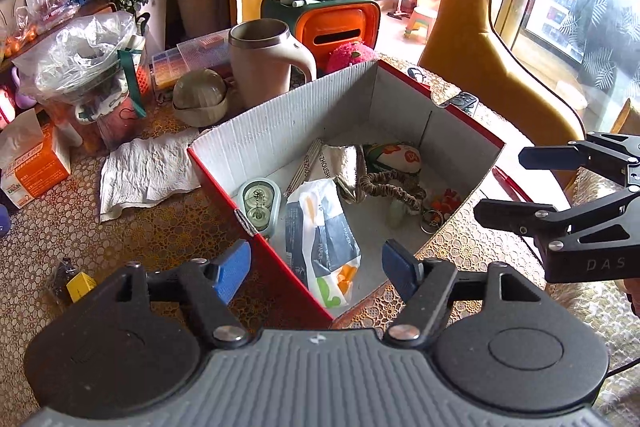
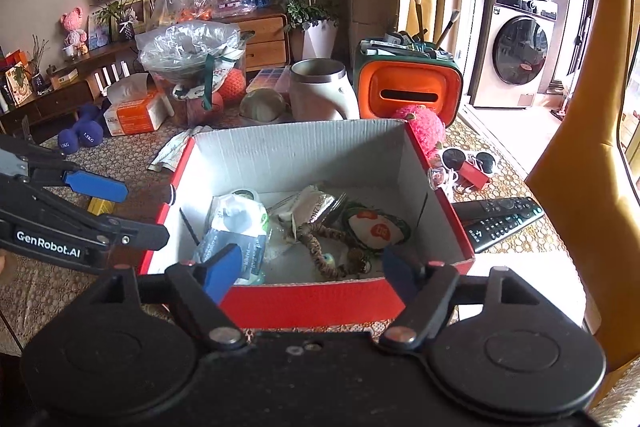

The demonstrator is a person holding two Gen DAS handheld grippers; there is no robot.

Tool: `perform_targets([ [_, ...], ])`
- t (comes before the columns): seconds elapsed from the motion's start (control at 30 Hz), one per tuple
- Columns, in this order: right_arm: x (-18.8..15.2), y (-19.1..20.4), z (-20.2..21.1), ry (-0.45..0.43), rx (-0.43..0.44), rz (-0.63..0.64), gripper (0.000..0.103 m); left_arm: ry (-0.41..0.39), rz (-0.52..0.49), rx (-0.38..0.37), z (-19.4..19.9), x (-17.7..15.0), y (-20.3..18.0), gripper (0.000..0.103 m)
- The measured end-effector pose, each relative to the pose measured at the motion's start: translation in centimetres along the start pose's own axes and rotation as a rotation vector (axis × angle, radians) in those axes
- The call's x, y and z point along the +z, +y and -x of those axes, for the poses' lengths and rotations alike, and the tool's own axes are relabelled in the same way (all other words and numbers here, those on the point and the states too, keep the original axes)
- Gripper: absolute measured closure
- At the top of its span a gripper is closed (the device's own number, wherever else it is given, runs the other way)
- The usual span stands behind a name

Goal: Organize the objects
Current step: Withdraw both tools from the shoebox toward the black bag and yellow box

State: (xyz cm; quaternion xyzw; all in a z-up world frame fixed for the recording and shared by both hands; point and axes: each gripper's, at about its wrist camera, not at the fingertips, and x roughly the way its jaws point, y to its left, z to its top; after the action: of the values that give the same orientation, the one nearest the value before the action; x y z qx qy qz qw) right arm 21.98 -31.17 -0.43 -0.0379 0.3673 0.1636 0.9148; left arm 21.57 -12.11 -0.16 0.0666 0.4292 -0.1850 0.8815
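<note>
A red cardboard box (image 1: 288, 123) with a white inside stands open on the patterned table. It holds a tissue packet (image 1: 320, 227), a green tape case (image 1: 258, 201), a braided band (image 1: 394, 187), a flowered pouch (image 1: 394, 157) and a key ring (image 1: 436, 211). My left gripper (image 1: 316, 273) hovers open over the box's near corner, holding nothing. My right gripper (image 2: 310, 273) hangs open above the box's (image 2: 304, 151) front red wall, also with nothing in it. Each gripper shows in the other's view: the right gripper (image 1: 528, 185) at the right edge, the left gripper (image 2: 124, 209) at the left edge.
Behind the box stand a cream mug (image 2: 320, 91), an orange organiser (image 2: 408, 87) with brushes, and a pink plush (image 2: 420, 125). Two remotes (image 2: 500, 219) and sunglasses (image 2: 468, 159) lie to its right. A paper towel (image 1: 148, 171), a tissue box (image 1: 32, 163) and a filled plastic bag (image 1: 84, 67) are at left.
</note>
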Motion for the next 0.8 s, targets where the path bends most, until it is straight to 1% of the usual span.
perform_targets([
  [0.13, -0.3, 1.0, 0.9, -0.007, 0.000, -0.001, 0.018, -0.027, 0.003, 0.005, 1.7, -1.1, 0.6, 0.024],
  [0.23, -0.4, 1.8, 1.5, -0.014, 0.004, -0.007, 0.012, -0.045, 0.005, 0.003, 2.9, -1.9, 1.1, 0.021],
  [0.37, -0.6, 3.1, 2.3, -0.026, 0.008, -0.012, 0.004, -0.062, 0.008, 0.003, 4.5, -3.1, 1.9, 0.020],
  [0.57, -0.5, 5.5, 2.9, -0.048, 0.019, -0.015, 0.001, -0.090, 0.014, 0.014, 6.4, -4.9, 3.5, 0.016],
  [0.8, -0.7, 9.4, 3.0, -0.064, 0.061, 0.013, 0.001, -0.118, 0.059, 0.044, 8.2, -7.4, 6.9, 0.005],
])
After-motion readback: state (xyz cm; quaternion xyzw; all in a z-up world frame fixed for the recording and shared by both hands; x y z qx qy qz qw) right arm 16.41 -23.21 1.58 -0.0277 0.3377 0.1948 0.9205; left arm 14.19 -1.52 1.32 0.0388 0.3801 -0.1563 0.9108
